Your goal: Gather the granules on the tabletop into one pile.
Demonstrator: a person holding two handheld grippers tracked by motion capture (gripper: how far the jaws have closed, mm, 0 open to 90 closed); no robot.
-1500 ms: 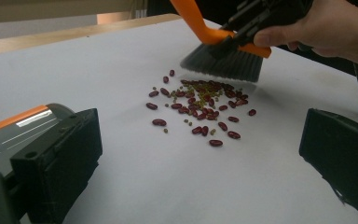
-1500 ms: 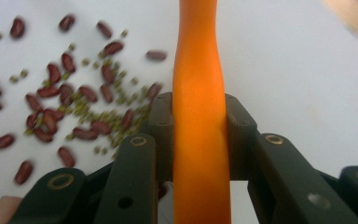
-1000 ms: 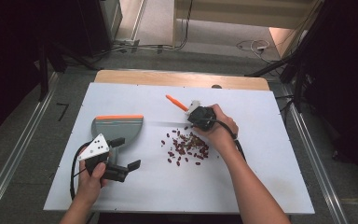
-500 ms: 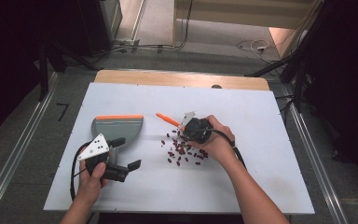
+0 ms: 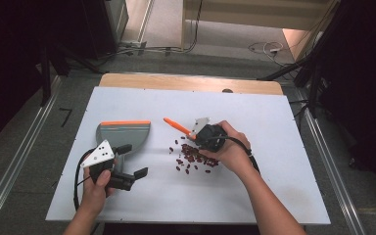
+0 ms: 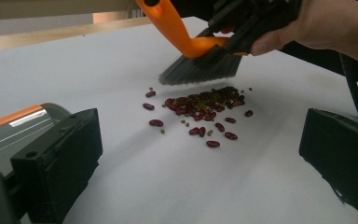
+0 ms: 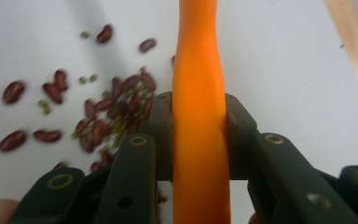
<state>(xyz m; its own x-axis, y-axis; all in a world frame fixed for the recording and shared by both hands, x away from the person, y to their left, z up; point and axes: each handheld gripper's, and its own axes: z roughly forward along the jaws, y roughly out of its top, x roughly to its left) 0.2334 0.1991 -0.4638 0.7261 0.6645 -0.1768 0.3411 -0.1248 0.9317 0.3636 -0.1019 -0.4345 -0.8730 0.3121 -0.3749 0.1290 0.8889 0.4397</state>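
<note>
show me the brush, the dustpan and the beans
brush (image 6: 200, 70), left gripper view, on the dark bristles
dustpan (image 5: 123, 134), high view, on the grey body below the orange edge
beans (image 6: 200, 105), left gripper view, on the middle of the pile

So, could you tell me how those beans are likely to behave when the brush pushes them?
The beans are small, smooth and rounded, so they will probably roll and scatter rather than slide as one heap. Several already lie apart from the pile. They look light, so the soft bristles of the brush should move them, though the tiny green ones may slip through.
</note>
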